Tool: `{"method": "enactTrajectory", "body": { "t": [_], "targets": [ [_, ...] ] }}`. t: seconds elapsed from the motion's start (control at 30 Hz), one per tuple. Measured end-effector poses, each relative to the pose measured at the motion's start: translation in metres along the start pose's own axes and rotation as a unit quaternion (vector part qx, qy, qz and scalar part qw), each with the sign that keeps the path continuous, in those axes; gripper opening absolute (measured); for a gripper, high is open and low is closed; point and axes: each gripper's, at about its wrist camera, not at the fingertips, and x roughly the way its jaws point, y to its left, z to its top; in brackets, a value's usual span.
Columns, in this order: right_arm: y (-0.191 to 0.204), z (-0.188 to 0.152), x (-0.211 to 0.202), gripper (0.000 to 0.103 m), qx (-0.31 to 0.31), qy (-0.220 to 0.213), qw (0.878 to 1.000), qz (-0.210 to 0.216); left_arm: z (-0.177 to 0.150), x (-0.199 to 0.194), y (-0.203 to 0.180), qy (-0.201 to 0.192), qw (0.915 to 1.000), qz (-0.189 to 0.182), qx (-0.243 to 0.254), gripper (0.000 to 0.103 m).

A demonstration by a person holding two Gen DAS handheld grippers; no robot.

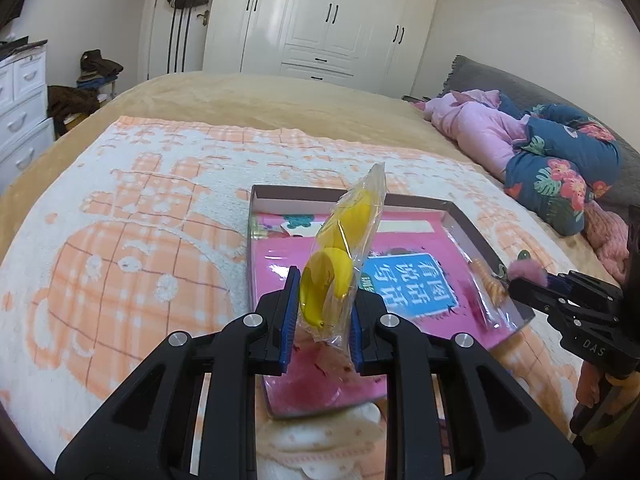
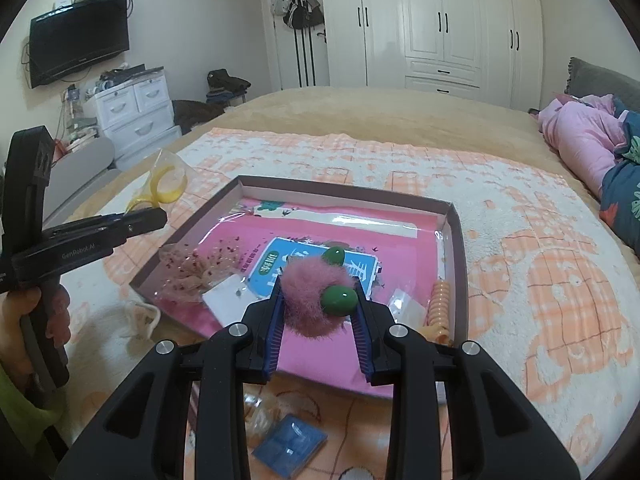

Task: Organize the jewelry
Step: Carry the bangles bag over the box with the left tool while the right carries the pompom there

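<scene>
Two hand-held claws work over a bed (image 2: 380, 108) covered by a white and orange patterned towel (image 1: 132, 208). On the towel lies a shallow cardboard box lid (image 2: 456, 240) lined with a pink booklet (image 2: 320, 232).

The left claw (image 1: 324, 312) tilts downward over the near part of the lid. Its blue pads pinch the lower end of a clear plastic packet (image 1: 348, 256) that stands up between them and leans away to the right. Inside are two yellow rings (image 1: 328, 284), probably bangles. The right wrist view shows this claw from the side (image 2: 154, 216): a person's hand (image 2: 36, 312) grips its black handle, and the packet sticks up beyond its tip, just outside the lid's left wall.

The right claw (image 2: 318, 308) also tilts downward over the lid. Its pads are pressed against a fluffy pink pom-pom hair tie (image 2: 312, 296) bearing two green oval beads (image 2: 340, 300), one by the right pad, the other at the far side. From the left wrist view this claw enters at the right edge (image 1: 516, 280), and only the pink fluff and a glimpse of green show at its tip.

Only the right wrist view shows the lid's other contents: left of the right claw, a crumpled clear bag with pink and red specks (image 2: 196, 268) and a small white card (image 2: 228, 300); to its right, an orange spiral hair coil (image 2: 438, 304) by the lid's wall. Below the right claw, outside the lid, lies a small blue transparent case (image 2: 288, 444).
</scene>
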Motion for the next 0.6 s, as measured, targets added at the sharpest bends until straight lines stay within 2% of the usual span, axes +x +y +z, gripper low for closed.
{"method": "enactTrajectory", "body": {
  "t": [0.27,0.6],
  "targets": [
    [-0.011,0.008,0.026,0.029,0.012,0.016,1.0,-0.016,0.001,0.022,0.004,0.021,0.9998,0.001,0.0,0.014],
    [-0.02,0.008,0.067,0.029,0.026,0.057,0.997,-0.04,-0.006,0.043,0.007,0.048,0.9988,-0.006,-0.003,0.015]
  ]
}}
